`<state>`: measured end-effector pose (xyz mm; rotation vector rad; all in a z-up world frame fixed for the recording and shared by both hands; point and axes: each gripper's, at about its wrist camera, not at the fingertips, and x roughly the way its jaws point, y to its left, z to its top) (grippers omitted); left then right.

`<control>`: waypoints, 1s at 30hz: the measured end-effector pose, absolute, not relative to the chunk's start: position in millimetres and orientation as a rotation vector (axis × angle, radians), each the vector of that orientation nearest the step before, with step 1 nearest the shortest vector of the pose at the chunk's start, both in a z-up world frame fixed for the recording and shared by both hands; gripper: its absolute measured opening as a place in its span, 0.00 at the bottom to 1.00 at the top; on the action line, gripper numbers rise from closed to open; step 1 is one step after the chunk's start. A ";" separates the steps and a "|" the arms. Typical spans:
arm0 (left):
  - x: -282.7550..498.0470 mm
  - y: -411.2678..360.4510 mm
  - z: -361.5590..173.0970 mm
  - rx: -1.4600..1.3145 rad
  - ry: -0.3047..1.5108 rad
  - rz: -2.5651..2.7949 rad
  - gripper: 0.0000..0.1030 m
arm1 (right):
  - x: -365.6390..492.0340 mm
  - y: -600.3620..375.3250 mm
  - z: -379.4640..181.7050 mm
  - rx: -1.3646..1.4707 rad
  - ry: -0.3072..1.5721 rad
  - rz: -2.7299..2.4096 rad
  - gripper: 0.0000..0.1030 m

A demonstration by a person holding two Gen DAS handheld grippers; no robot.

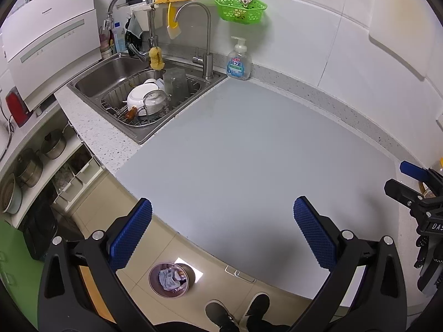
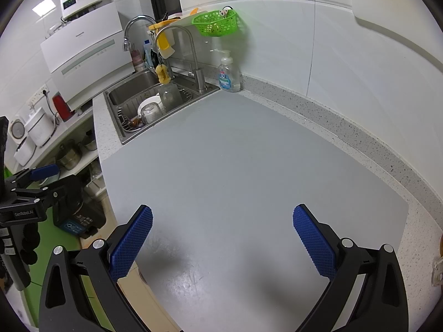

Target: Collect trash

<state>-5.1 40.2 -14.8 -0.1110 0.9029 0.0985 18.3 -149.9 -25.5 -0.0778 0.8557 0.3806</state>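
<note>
**Desk:** What are your two claws doing?

**Operator:** I hold the left gripper (image 1: 223, 232) over the near edge of the pale grey kitchen counter (image 1: 249, 144), its blue-padded fingers (image 1: 130, 233) spread wide with nothing between them. My right gripper (image 2: 223, 239) hangs over the same counter, equally wide apart and empty-handed.

**Desk:** And the trash?

**Operator:** On the beige tiled floor (image 1: 166, 251) below the left gripper stands a small round waste bin (image 1: 169, 279) with crumpled wrappers already inside it, just left of my dark shoes (image 1: 238, 315).

**Desk:** Anything else in shot?

**Operator:** At the far left, a stainless steel sink (image 1: 144, 94) holds a wire rack of white dishes. A clear pump bottle of hand soap (image 1: 238, 62) stands beside it in the far corner, below a green plastic basket (image 1: 240, 9) on the white wall.
</note>
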 end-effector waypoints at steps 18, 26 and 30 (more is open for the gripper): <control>-9.4 40.6 -12.0 -0.120 0.897 0.116 0.97 | 14.3 -150.4 -25.2 -0.078 0.854 0.383 0.94; -4.8 41.9 -16.6 -0.124 0.934 0.096 0.97 | 10.5 -148.2 -24.1 -0.082 0.851 0.388 0.94; -3.8 45.3 -18.5 -0.121 0.935 0.118 0.97 | 11.1 -148.3 -24.0 -0.080 0.851 0.388 0.94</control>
